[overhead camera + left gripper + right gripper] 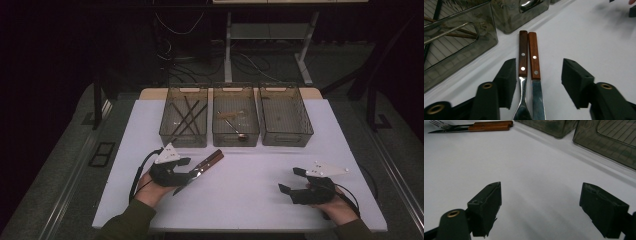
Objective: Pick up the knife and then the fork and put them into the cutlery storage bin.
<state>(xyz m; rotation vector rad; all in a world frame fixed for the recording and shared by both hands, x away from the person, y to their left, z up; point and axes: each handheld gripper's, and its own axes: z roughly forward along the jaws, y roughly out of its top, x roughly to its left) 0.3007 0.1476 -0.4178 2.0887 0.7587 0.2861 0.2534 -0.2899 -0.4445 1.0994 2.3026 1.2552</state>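
A fork (523, 53) and a knife (534, 56), both with brown wooden handles, lie side by side on the white table, handles pointing toward the bins. My left gripper (539, 72) straddles them where the handles meet the metal. Its left pad sits close beside the fork, its right pad stands well clear of the knife, and neither presses. From above, the left gripper (192, 175) is at the front left with the two handles (210, 161) sticking out past it. My right gripper (291, 180) rests at the front right, jaws wide with nothing between them (541, 195). The fork and knife (491, 125) lie far off.
Three smoky see-through bins stand in a row at the back of the table (250, 200). The left bin (182, 137) holds dark sticks, the middle bin (235, 139) a spoon, and the right bin (286, 139) stands beside them. Cables and a desk frame lie beyond.
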